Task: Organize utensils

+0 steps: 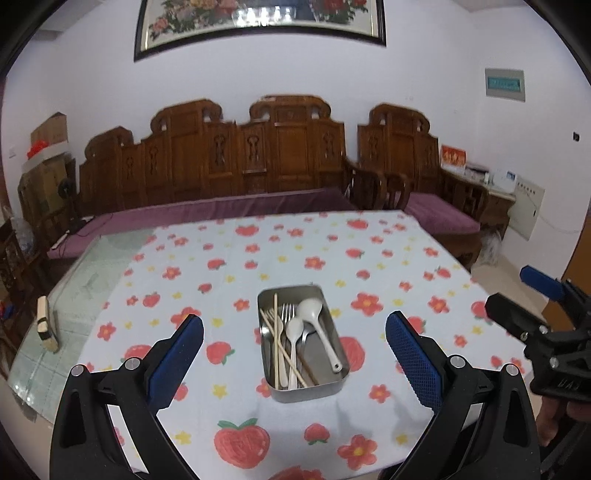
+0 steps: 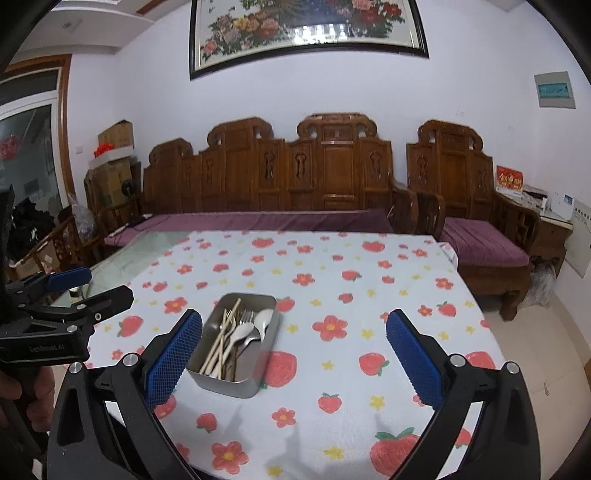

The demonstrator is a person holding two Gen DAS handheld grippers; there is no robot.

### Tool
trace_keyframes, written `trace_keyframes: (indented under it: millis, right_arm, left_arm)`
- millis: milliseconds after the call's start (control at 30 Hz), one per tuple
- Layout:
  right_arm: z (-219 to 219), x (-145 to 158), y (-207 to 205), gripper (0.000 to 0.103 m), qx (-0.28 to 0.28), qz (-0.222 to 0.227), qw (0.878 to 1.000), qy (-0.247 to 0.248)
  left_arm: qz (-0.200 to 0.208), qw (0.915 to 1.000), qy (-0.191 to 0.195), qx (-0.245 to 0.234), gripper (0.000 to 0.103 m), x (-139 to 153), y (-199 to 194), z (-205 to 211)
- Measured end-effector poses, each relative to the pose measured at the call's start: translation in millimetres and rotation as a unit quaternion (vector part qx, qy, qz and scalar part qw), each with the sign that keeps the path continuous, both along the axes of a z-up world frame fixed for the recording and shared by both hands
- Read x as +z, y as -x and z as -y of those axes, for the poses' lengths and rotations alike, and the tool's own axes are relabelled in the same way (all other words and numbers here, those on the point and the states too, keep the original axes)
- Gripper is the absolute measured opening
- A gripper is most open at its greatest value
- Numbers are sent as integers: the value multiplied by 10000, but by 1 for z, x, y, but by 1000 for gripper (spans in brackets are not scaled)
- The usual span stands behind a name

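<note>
- The left gripper (image 1: 294,347) hangs above the near part of the table with its blue-padded fingers (image 1: 177,360) spread wide and nothing between them.
- The right gripper (image 2: 294,347) is likewise spread wide and empty, also raised over the table's near edge; in the left wrist view it shows at the right border, with part of a hand (image 1: 554,424) below it.
- In the right wrist view the left gripper juts in from the left border, a hand (image 2: 26,391) wrapped around its handle.
- A metal tin (image 1: 306,389) sits on the tablecloth (image 1: 388,258) ahead of both grippers, apart from them, roughly in the middle of the table's near half.
- Inside the tin lie two white spoons (image 1: 314,314), metal forks (image 1: 287,314) and wooden chopsticks (image 1: 275,332), all lengthwise and overlapping.
- The tablecloth is white, printed with red strawberries and red and yellow flowers; no utensils lie loose on it.
- Left of the cloth the table's pale glass top (image 1: 88,280) is bare, and a small block (image 1: 47,325) stands there near the edge.
- Behind the table stands a carved wooden bench (image 1: 229,162) with a purple cushion, and a second seat (image 2: 476,221) to the right.
- A framed flower picture (image 2: 306,29) hangs on the white wall above.
</note>
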State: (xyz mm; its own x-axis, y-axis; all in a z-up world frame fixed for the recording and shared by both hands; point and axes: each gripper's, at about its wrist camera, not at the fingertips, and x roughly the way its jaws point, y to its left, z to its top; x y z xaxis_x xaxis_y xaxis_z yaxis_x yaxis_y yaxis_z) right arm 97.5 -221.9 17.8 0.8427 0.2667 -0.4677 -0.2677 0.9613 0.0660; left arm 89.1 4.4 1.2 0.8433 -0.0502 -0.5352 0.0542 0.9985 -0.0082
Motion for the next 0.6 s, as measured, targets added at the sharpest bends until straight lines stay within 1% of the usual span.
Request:
trace_keyframes:
  millis: [100,267,467,600]
  right_arm:
    - [2,12,12,100,-25,124,9999,-27]
    - [3,23,22,100,-57,247,9996,-84]
    - [7,29,29,100,-100,334,9993,-105]
    - [10,29,30,100,-141,335,9993,-128]
  left_arm:
    - [95,9999,48,17,95,10,10,0]
    - [252,9996,90,52,95,22,23,0]
    - [356,9992,143,87,95,25,29,-2]
    - [357,9992,138,110,95,25,29,-3]
